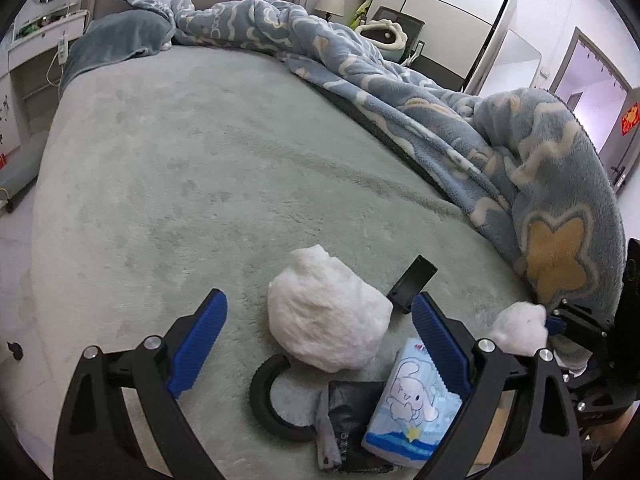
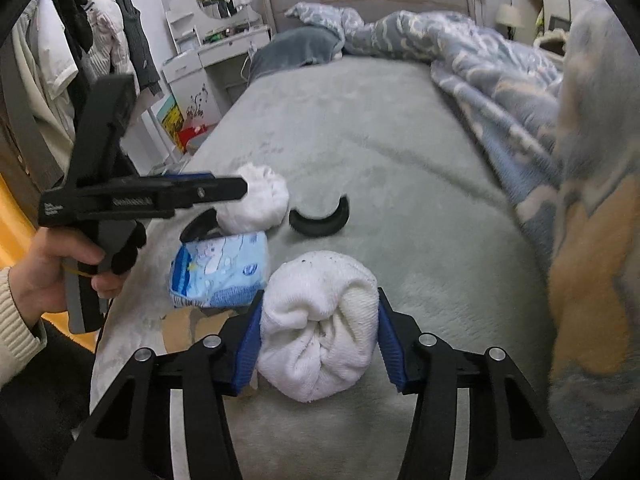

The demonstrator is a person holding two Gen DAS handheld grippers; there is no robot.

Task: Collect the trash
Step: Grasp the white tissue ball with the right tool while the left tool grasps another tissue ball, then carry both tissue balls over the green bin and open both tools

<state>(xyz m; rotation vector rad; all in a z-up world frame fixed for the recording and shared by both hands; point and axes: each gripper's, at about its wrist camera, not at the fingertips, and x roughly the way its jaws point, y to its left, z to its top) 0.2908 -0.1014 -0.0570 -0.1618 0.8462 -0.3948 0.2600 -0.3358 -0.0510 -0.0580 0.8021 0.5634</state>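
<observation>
A blue quilt (image 1: 400, 92) lies bunched along the bed's (image 1: 200, 160) right edge. A grey pillow (image 2: 298, 46) sits at its head. A lamp (image 1: 330, 5) stands beyond.

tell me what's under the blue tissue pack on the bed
In the left wrist view the tissue pack lies partly on a dark plastic bag. How far the bag runs beneath is covered.

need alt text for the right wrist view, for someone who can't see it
The right gripper clamps a rolled white cloth on a grey-green bed. Beyond it lie a blue tissue pack and a black curved piece; the left gripper hovers at left.
</observation>
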